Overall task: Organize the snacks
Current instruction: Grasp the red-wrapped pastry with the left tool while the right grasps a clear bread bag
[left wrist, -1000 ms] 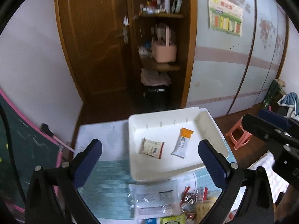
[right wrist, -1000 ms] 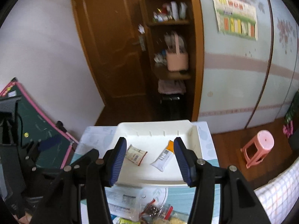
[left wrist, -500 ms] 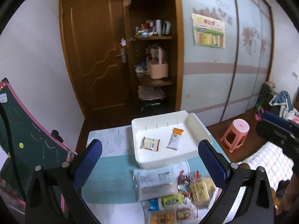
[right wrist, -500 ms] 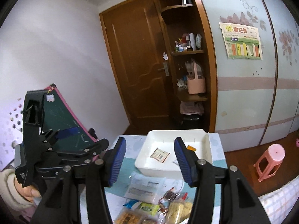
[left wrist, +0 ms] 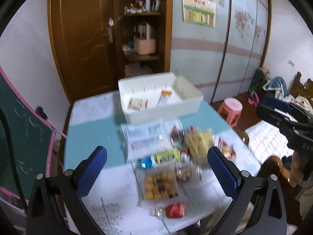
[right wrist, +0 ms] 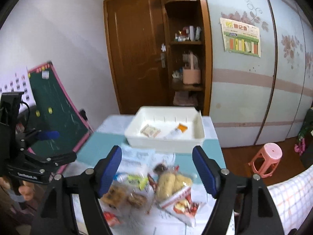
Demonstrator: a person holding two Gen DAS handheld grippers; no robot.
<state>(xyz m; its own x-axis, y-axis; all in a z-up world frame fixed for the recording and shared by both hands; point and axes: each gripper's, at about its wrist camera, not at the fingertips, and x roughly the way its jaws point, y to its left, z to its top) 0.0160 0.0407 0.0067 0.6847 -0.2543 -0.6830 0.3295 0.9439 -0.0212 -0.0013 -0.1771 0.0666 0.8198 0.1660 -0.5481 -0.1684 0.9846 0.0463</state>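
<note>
A white bin stands at the table's far end with a small pale packet and an orange-topped packet inside. In front of it lies a pile of snacks: a flat white packet, a yellow bag, a tray of cookies, a blue-green bar and a red packet. My left gripper hangs open above the pile, empty. My right gripper is opening its jaws over the pile, with nothing between them.
The table wears a teal and white cloth. A green chalkboard leans at the left. At the right stand a pink stool and a checked cloth. A wooden door and open shelves lie behind the bin.
Both grippers have drawn back from the bin and sunk lower, bringing the snack pile into view beneath them. The right gripper's jaws have spread wider.
</note>
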